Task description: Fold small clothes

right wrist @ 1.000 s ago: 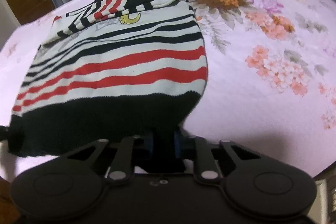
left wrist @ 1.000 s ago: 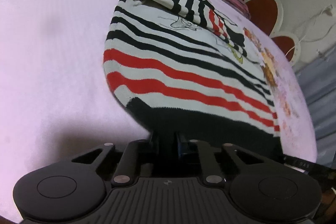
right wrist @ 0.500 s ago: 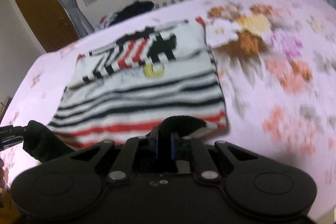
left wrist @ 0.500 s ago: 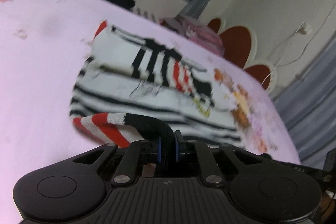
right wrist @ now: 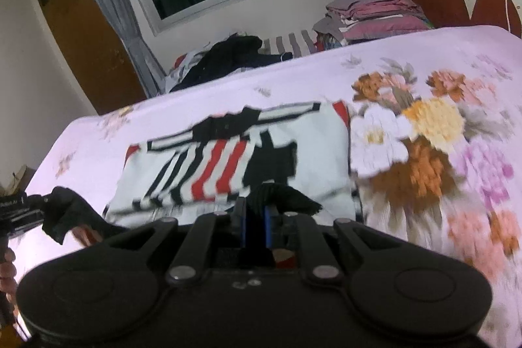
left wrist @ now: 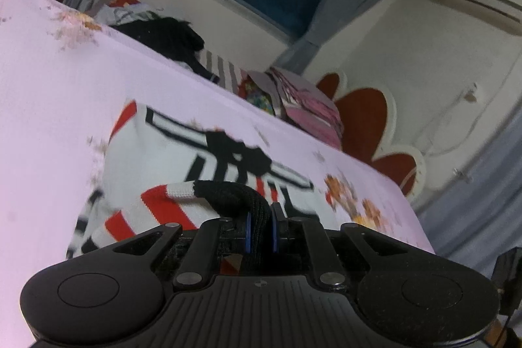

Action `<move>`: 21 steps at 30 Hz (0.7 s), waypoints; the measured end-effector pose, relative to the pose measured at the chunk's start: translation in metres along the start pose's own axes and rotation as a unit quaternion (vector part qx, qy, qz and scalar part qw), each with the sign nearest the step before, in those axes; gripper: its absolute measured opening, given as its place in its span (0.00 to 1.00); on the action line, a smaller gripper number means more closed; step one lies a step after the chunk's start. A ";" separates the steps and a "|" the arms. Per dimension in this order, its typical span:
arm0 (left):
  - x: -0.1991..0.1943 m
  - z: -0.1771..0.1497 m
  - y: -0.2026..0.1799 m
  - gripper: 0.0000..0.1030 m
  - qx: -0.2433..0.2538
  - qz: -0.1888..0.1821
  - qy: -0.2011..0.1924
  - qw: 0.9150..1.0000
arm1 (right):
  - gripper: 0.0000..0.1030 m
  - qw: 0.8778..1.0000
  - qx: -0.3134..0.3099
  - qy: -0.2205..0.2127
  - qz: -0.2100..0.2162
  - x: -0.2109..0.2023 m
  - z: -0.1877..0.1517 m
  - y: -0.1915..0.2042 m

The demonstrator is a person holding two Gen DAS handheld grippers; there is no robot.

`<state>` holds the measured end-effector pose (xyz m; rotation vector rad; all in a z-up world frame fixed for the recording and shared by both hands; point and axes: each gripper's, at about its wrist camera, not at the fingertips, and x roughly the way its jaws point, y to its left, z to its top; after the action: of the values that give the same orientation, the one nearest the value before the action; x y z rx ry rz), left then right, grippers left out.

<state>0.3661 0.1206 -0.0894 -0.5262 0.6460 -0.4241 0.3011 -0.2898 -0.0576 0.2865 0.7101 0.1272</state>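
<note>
Black ribbed hem of a red, black and white striped knit sweater point(left wrist: 228, 172) is clamped in both closed grippers, left gripper point(left wrist: 260, 232) and right gripper point(right wrist: 254, 225); corners are best kept level and carried forward evenly.

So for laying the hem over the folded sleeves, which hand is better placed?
Neither alone. The left gripper and right gripper each pinch a corner of the striped sweater's black hem, both short of the sleeves, so both must carry it forward.
</note>
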 end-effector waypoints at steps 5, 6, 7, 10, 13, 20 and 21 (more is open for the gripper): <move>0.039 0.031 0.002 0.10 0.008 0.019 -0.016 1.000 | 0.10 1.000 0.007 -0.006 0.001 0.040 0.035 -0.009; 0.049 0.036 0.002 0.10 0.013 0.023 -0.014 1.000 | 0.10 1.000 0.011 -0.004 0.001 0.051 0.042 -0.012; 0.060 0.041 0.002 0.10 0.017 0.028 -0.013 0.999 | 0.10 1.000 0.015 -0.001 0.002 0.061 0.047 -0.016; 0.088 0.053 0.007 0.10 0.020 0.045 -0.006 0.999 | 0.10 0.999 0.030 0.010 0.001 0.091 0.060 -0.028; 0.115 0.063 0.016 0.10 0.011 0.063 0.003 0.998 | 0.10 0.999 0.042 0.021 0.001 0.118 0.070 -0.036; 0.172 0.073 0.036 0.10 0.004 0.116 0.038 0.993 | 0.10 0.992 0.104 0.070 0.003 0.187 0.082 -0.066; 0.178 0.074 0.037 0.10 0.008 0.121 0.042 0.992 | 0.10 0.991 0.110 0.072 0.004 0.192 0.083 -0.069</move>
<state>0.5513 0.0807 -0.1405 -0.4110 0.7769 -0.2235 0.5019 -0.3326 -0.1383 0.4952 0.8690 0.0767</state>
